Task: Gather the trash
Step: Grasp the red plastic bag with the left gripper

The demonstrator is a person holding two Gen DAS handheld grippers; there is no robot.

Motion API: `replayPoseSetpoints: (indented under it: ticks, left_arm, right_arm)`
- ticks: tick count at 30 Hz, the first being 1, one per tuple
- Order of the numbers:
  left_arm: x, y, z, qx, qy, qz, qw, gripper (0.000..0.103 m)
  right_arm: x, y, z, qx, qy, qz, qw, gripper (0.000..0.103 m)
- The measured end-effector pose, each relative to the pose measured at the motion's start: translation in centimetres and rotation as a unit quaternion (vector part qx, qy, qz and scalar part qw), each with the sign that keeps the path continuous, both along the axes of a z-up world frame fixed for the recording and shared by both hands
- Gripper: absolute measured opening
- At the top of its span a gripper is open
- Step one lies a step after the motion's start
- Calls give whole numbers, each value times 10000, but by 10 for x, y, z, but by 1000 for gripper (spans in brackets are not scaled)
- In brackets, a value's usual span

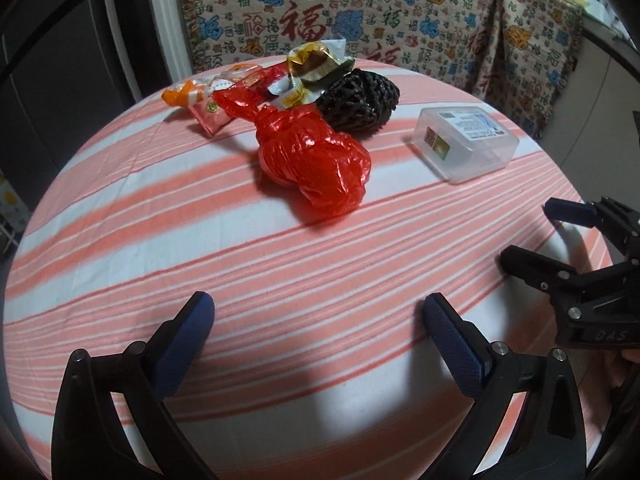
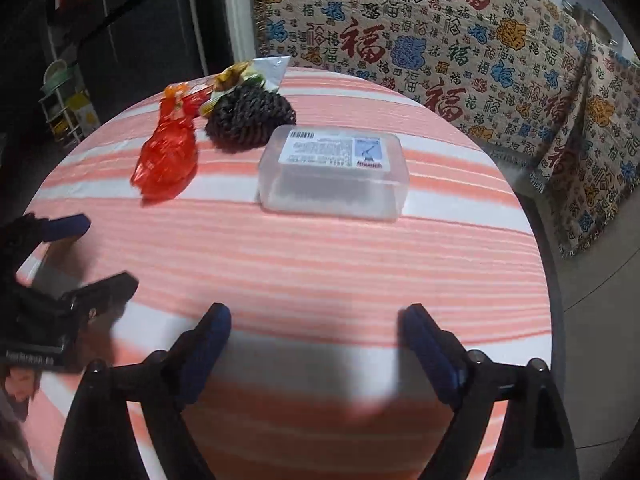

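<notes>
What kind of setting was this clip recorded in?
Probably a home living or dining corner: a round table under a striped cloth, a sofa draped in a patterned throw, and snack wrappers left beside a knotted red bag.

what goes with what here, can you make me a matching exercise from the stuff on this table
Things:
1. knotted plastic bag
2. mesh ball
3. lidded box
4. left gripper

Descriptions:
A. clear plastic, printed label on top
B. jaws open, nothing between them
C. red and shiny
D. black, wrappers resting on it

Pairs: 1-C, 2-D, 3-A, 4-B
</notes>
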State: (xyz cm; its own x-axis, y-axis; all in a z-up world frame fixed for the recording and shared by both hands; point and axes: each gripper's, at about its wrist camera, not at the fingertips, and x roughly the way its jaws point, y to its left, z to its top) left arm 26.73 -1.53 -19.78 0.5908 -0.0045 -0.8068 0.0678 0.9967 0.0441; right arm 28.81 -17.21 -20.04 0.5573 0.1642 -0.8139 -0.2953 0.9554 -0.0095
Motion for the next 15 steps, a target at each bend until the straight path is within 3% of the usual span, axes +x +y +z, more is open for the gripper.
replayPoseSetpoints:
  ticks: [2, 7, 11, 13, 15]
  left_arm:
    - [5, 0, 2, -64, 3, 29, 10000, 102]
    - [35, 0, 18, -675, -163, 24, 9976, 102]
    - [72, 2, 13, -629, -88, 246, 9977, 102]
    - [81, 6, 10, -597, -95, 362, 9975, 95]
    - [79, 9, 11, -601, -176, 300, 9976, 63]
  right_arm:
    - [3, 2, -2, 23, -99, -67, 9999, 96]
    - [6, 4, -2, 20, -99, -72, 9999, 97]
    - [6, 5, -2, 33, -99, -74, 9999, 97]
    - [8, 3, -1, 61, -90, -70, 9999, 97]
    - [7, 1, -1, 121, -87, -47, 9999, 97]
